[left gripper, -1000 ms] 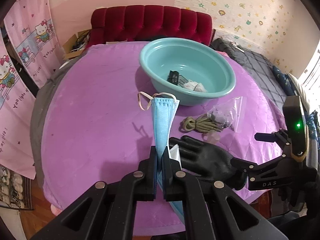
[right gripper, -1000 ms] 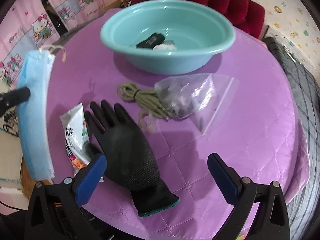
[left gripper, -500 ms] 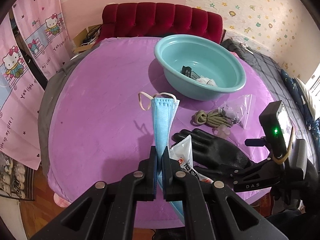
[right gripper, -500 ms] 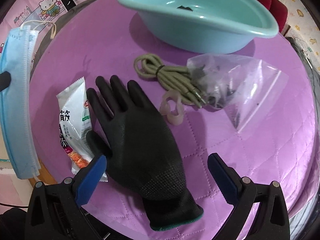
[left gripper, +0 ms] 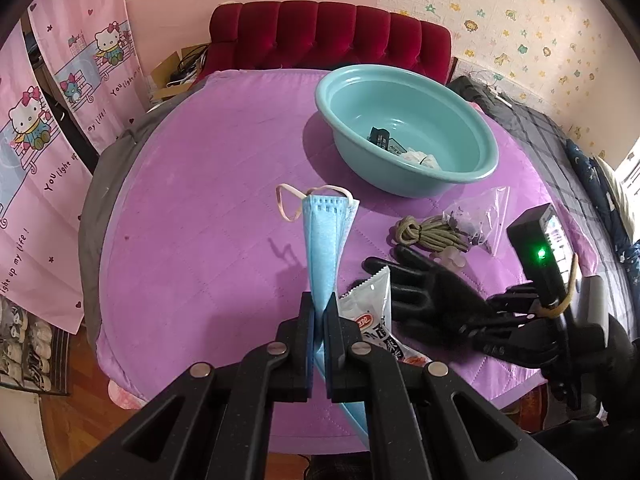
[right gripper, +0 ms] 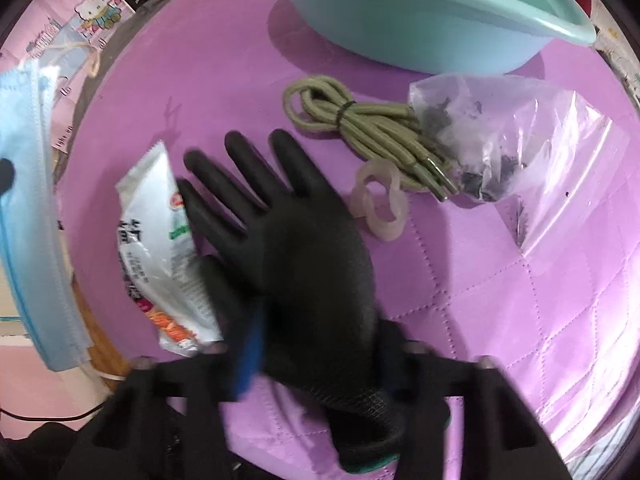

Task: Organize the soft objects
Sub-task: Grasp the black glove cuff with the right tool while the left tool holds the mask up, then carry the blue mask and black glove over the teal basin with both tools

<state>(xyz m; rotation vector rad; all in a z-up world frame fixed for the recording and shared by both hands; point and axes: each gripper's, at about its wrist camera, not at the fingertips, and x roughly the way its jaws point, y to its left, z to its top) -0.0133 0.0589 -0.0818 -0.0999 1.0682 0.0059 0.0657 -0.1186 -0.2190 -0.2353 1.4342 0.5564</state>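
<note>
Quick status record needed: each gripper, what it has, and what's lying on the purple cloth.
left gripper: shut on blue pleated face mask
right gripper: closing around black knit glove, blurred
teal plastic basin: holds small items
on cloth: white snack packet, olive cord bundle, clear plastic bag

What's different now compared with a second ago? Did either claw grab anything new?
The right claw moved forward and down over the black knit glove and narrowed from wide open around its cuff; blur hides whether it grips yet. The left claw stayed shut on the blue pleated face mask. The teal plastic basin, olive cord bundle and white snack packet kept their places.
</note>
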